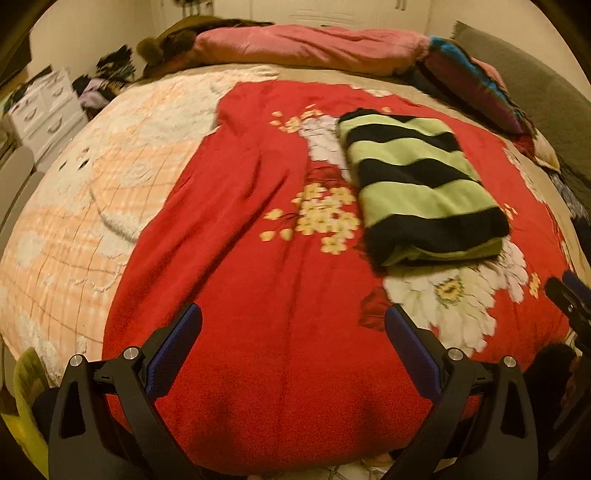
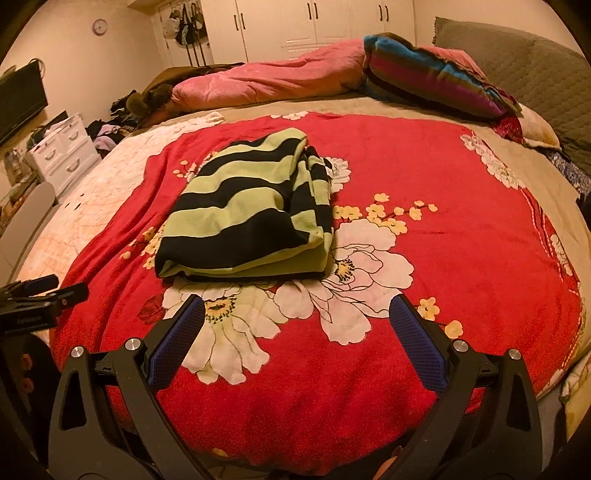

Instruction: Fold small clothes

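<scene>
**A:** ok, left wrist view first. What's the left gripper [image 1: 293,323] doing?

**B:** Released, jaws spread wide, nothing between the blue pads [image 1: 173,350]. It hangs over the near end of the red floral blanket [image 1: 236,258]. The striped garment [image 1: 417,184], green and black bands, is folded into a thick rectangle lying flat on that blanket, up around 1 o'clock from the gripper and well apart from it. Picture's a bit blurry tbh.

**A:** Anything else in there?

**B:** Peach-and-white blanket [image 1: 74,206] out at 10 o'clock, a pink duvet [image 1: 310,48] bunched along the far edge at 12, and a white drawer unit [image 1: 44,107] off at the far left. The other gripper's tip pokes in at 3 o'clock [image 1: 569,299].

**A:** And the right wrist view?

**B:** Right gripper [image 2: 297,321] is also let go, jaws wide, empty, over the big white flowers printed on the red floral blanket [image 2: 461,251]. The striped garment [image 2: 243,210] sits at about 11 o'clock, near but not touching the fingertips; its folded edge faces the camera and loose layers show along its right side.

**A:** Background?

**B:** Pink duvet [image 2: 266,81] at 12, a striped pillow [image 2: 432,77] at 1, white wardrobe doors [image 2: 314,22] behind, and the left gripper [image 2: 37,299] at 9 o'clock.
</scene>
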A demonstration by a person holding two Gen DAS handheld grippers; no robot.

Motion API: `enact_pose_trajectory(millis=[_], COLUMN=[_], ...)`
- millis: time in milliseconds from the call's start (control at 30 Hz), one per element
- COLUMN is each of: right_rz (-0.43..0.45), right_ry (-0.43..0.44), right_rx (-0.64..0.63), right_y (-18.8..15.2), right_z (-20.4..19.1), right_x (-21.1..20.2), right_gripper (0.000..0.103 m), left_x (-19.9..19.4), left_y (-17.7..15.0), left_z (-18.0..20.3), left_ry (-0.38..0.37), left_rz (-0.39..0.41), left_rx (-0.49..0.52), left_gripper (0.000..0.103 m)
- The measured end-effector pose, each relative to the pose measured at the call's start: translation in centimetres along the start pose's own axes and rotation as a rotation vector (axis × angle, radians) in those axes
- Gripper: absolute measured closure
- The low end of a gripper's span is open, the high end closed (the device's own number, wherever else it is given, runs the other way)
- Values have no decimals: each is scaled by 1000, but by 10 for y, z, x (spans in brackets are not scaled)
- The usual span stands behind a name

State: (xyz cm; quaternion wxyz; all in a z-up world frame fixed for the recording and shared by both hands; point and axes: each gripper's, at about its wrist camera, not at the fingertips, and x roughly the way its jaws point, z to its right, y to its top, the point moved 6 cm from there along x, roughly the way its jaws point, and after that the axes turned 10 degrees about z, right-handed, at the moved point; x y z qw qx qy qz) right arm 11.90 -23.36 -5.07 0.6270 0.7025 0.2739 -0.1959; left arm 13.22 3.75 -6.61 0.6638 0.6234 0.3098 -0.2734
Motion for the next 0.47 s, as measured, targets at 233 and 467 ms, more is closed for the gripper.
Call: enact_pose_trajectory(millis=[233,467], right_rz=[-43,-39], right_ry=[-30,-320], right_rx=[67,232], right_y=[8,47], right_z=[38,202], right_x=[29,75], right_gripper=[9,9], left_x=[33,104], left_y=[28,79], left_z=[-100,-266], left_ry=[148,497], left_rz=[-18,-62], left_rx=[-173,-279], left_gripper=[4,4])
